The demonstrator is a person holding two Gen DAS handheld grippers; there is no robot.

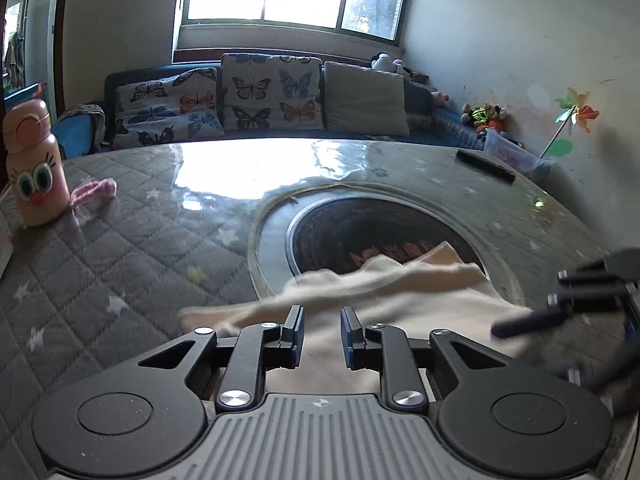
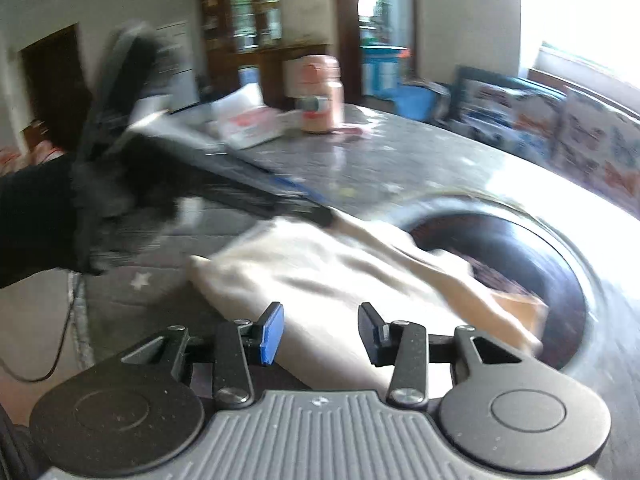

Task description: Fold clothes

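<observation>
A cream garment (image 1: 384,292) lies rumpled on the round table (image 1: 140,220), partly over the dark round cooktop (image 1: 360,232) in its middle. It also shows in the right wrist view (image 2: 320,272), blurred. My left gripper (image 1: 322,316) is open just above the garment's near part, with cloth between and under the fingers. My right gripper (image 2: 320,314) is open over the garment's near edge. The right gripper shows blurred at the right of the left wrist view (image 1: 520,324), and the left gripper shows blurred in the right wrist view (image 2: 316,212), its tip at the cloth.
A pink bottle with a cartoon face (image 1: 34,164) and a pink knitted strap (image 1: 94,190) stand at the table's far left. A black remote (image 1: 486,166) lies far right. Papers (image 2: 248,120) lie near the bottle. A sofa with butterfly cushions (image 1: 260,96) is behind the table.
</observation>
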